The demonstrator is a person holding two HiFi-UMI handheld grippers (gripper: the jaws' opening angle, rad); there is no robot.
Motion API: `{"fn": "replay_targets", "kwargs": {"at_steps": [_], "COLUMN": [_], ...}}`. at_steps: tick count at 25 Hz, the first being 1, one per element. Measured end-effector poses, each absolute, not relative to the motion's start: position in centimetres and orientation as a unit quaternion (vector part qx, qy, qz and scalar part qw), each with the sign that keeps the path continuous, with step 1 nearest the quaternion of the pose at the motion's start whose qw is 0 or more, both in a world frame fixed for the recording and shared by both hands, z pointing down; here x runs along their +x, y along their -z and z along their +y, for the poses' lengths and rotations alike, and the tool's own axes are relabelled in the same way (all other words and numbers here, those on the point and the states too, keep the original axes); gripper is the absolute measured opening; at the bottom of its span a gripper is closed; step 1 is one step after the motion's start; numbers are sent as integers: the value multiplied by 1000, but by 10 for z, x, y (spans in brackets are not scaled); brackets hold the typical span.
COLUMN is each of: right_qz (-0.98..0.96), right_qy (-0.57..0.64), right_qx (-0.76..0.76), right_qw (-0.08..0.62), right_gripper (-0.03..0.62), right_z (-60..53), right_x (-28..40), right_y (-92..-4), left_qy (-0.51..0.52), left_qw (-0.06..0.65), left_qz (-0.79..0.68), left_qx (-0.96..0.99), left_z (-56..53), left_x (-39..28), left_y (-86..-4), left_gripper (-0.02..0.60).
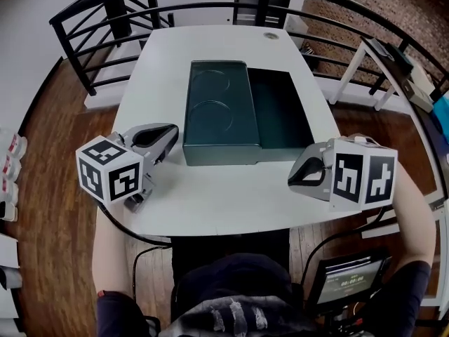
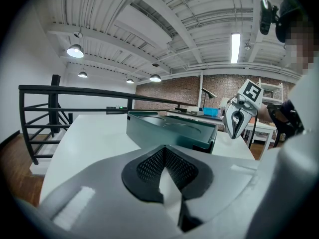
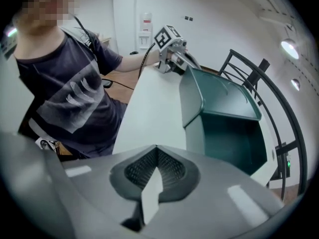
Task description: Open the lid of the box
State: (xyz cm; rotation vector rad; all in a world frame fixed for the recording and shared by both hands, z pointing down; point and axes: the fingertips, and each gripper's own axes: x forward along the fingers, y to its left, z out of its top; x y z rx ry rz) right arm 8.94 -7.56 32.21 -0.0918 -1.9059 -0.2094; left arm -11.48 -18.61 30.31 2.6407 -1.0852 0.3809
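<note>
dark green box (image 1: 280,114) at the middle of the white counter (image 1: 224,195), its lid (image 1: 217,107) shifted to the left.
left hand-held gripper (image 1: 167,137) and right hand-held gripper (image 1: 300,174) flank its near corners, each pressed together, empty.

holding the left gripper (image 1: 167,140) out at the left, tipped inward toward the right, jaws pressed together. holding the right gripper (image 1: 300,177) opposite, pointing left, jaws likewise together. with bare forearms (image 1: 112,248) and bent elbows.
</note>
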Motion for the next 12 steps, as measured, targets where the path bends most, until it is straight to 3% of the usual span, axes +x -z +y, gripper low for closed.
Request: {"fn": "replay_targets", "kwargs": {"at_steps": [12], "right_qz": [-807], "right_qy": [85], "right_qx": [-75], "right_qw": [579], "right_gripper": [5], "right_z": [-73], "right_x": [69], "right_y": [-343], "left_qy": [-129], "left_qw": [126], "left_qz": [-377], "left_qx": [909], "left_z": [-187], "left_x": [-115], "left_y": [-300], "left_gripper": [17]}}
